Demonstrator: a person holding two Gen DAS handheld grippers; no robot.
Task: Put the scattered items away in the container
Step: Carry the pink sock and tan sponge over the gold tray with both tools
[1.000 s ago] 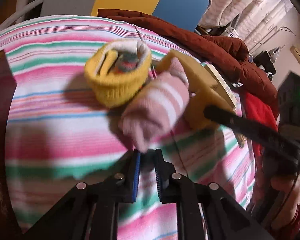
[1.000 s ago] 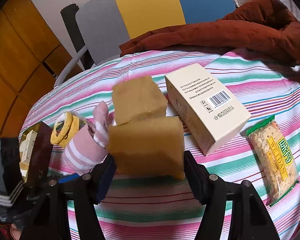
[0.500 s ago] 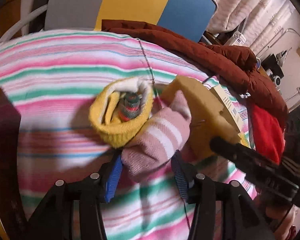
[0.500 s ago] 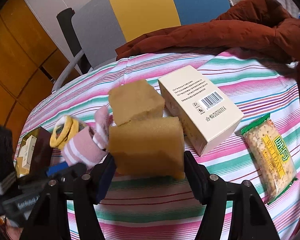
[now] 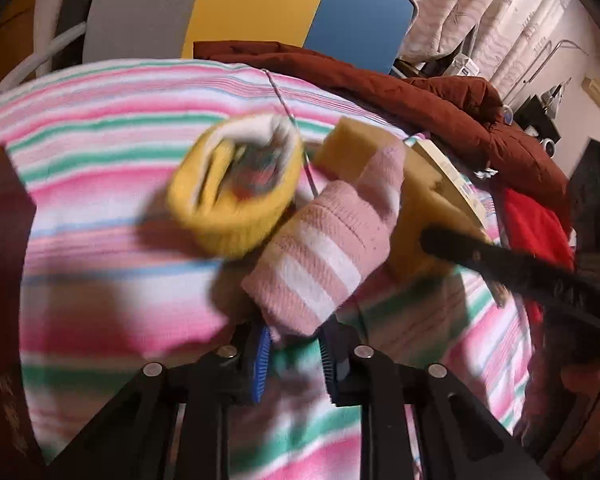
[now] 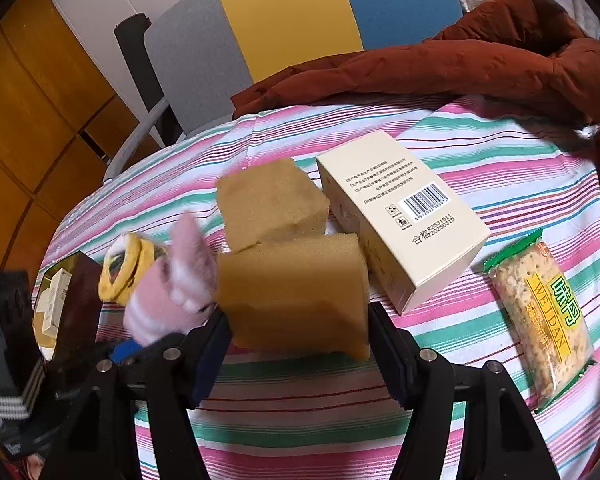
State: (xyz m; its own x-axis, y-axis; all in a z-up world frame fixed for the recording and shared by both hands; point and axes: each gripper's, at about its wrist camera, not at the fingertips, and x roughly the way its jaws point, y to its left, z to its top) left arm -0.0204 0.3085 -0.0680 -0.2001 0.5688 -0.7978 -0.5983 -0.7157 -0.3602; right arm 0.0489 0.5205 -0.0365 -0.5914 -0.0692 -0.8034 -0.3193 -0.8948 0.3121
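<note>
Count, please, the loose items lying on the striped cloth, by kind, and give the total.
Sock bundles: 2, the pink striped sock and the yellow sock roll
Sponge blocks: 2, front and back
Cream carton: 1
Cracker packet: 1
Total: 6

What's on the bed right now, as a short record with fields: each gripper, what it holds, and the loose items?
surface: striped blanket
left gripper: shut on pink striped sock
right gripper: shut on sponge
second sponge: behind the held one, touching it
yellow sock roll: beside the pink sock
cream box: right of the sponges
cracker packet: far right
dark box: far left
</note>
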